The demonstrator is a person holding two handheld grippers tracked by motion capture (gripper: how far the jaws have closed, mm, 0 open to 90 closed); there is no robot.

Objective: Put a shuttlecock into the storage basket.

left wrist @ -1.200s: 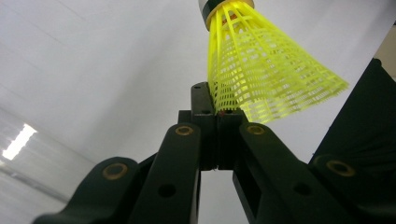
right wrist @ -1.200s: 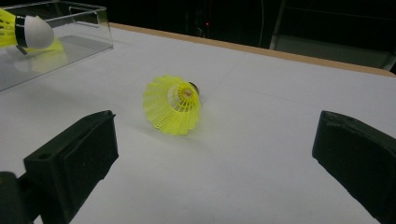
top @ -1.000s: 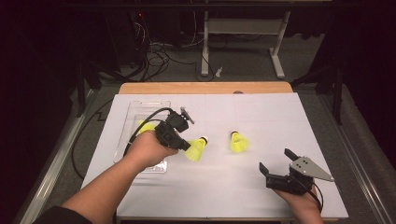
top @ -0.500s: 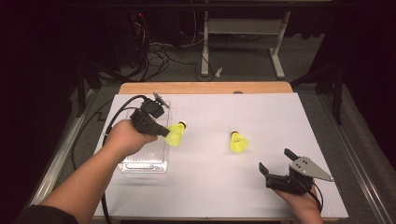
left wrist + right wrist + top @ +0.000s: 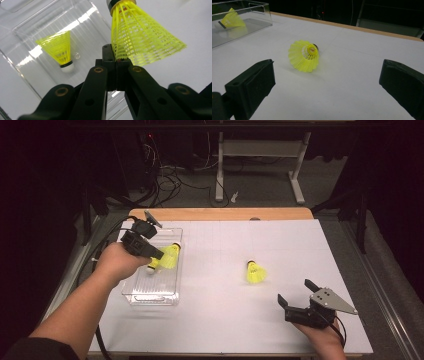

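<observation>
Shuttlecock (image 5: pixel 140 37) pinched in left gripper (image 5: pixel 116 72) above clear box (image 5: pixel 150 295) (another (image 5: pixel 58 48) inside).

surface (image 5: pixel 220 320): fills frame centre | clear box (image 5: pixel 150 296): left part of surface | one shuttlecock (image 5: pixel 60 48): inside the box | second shuttlecock (image 5: pixel 170 255): over the box, pinched by left gripper (image 5: pixel 159 254) | third shuttlecock (image 5: pixel 255 272): right of centre, on surface | right gripper (image 5: pixel 295 292): lower right, near third shuttlecock, apart from it
</observation>
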